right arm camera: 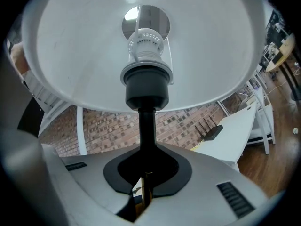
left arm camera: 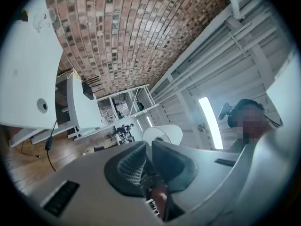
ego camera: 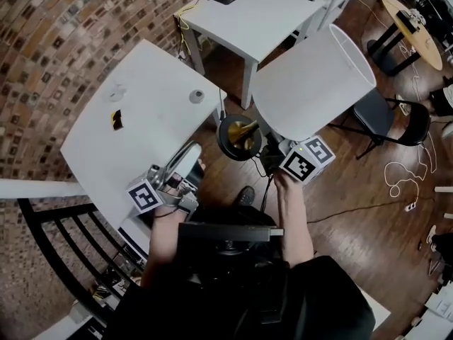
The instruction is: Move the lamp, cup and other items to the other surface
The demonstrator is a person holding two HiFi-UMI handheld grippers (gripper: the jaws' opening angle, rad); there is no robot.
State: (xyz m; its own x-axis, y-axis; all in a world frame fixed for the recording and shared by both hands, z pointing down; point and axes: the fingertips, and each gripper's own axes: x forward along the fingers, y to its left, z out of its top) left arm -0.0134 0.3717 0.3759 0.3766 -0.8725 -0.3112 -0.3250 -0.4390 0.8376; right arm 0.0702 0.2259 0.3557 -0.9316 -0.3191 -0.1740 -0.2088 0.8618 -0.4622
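Wall: I see red-brown brick wall point(ego camera: 64, 20), 9 to 11 o'clock.
Floor: dark wood floor point(ego camera: 354, 197), 3 to 5 o'clock.
Furniture: I make out a white table point(ego camera: 141, 105) at 10, a second white table point(ego camera: 262, 13) at 12 and a black chair point(ego camera: 396, 119) at 2.
Light: ceiling light strip point(left arm camera: 210, 121) glowing overhead.

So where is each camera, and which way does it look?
Head view: on the person's head, looking steeply down at the lamp, the white table and both forearms.
Left gripper view: rides the left gripper, facing the brick wall; its jaws are together.
Right gripper view: rides the right gripper, looking up the lamp that its jaws clamp.
Shared: head and right gripper views both show the lamp.
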